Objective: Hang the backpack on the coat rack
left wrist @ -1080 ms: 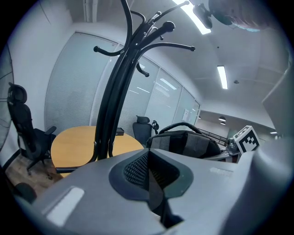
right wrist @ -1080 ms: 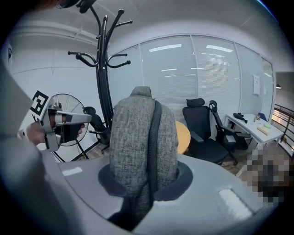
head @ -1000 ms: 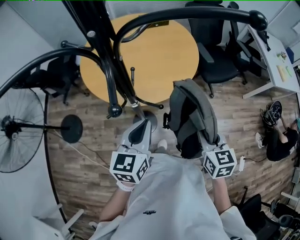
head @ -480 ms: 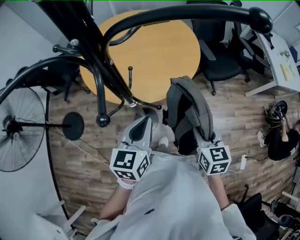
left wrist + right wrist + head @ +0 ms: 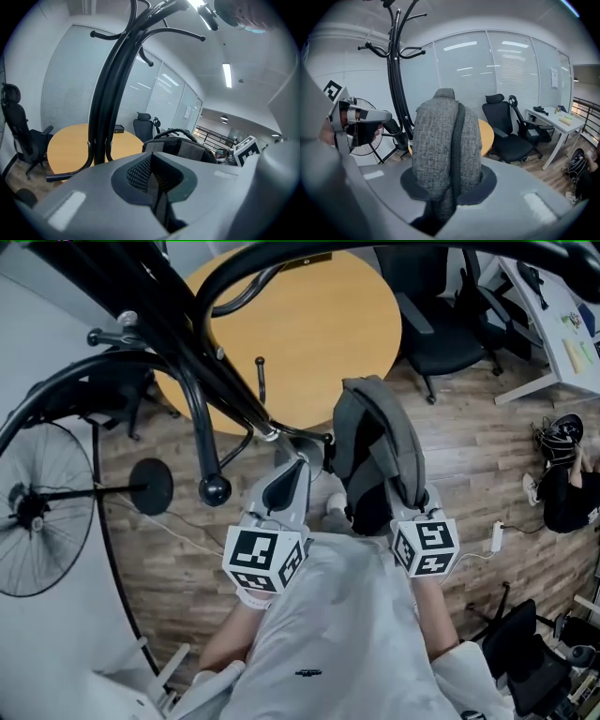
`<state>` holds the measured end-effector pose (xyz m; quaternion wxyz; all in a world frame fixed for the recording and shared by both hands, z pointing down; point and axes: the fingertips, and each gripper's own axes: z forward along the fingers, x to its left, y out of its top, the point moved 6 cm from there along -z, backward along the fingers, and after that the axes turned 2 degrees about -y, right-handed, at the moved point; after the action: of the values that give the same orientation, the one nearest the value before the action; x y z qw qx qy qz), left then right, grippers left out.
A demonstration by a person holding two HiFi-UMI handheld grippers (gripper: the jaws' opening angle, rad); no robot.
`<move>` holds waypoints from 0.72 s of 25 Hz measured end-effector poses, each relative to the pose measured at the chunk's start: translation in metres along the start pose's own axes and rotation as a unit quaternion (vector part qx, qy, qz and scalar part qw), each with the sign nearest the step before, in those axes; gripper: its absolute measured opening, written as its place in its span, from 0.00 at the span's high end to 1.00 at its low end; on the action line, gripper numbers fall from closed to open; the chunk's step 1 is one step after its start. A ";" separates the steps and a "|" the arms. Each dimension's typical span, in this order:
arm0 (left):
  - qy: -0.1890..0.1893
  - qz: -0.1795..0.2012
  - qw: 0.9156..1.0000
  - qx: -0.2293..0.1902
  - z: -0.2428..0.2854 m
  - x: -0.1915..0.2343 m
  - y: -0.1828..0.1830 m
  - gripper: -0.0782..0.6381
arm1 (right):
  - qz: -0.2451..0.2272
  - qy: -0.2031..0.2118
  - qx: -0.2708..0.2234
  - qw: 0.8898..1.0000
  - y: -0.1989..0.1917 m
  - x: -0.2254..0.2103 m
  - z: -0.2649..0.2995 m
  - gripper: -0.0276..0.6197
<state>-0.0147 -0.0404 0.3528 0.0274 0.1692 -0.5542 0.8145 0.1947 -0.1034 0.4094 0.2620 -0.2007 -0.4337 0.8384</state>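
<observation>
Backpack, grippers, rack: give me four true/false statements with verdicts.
1. The right gripper is clamped on the grey backpack. True.
2. The backpack hangs from a hook of the coat rack. False: the gripper holds it, apart from the rack.
3. The left gripper has its jaws wide apart. False: they are together, with nothing visible between them.
4. A round wooden table stands beyond the coat rack. True.
</observation>
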 end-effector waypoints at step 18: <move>-0.084 0.034 0.995 0.043 -0.009 0.034 0.004 0.87 | 0.045 -0.107 -0.008 0.993 -0.031 0.053 0.012 0.83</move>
<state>-0.0498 -0.0381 0.3570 -0.0543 0.2192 -0.5243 0.8211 0.1547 -0.0633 0.4361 0.1745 -0.1309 -0.4562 0.8627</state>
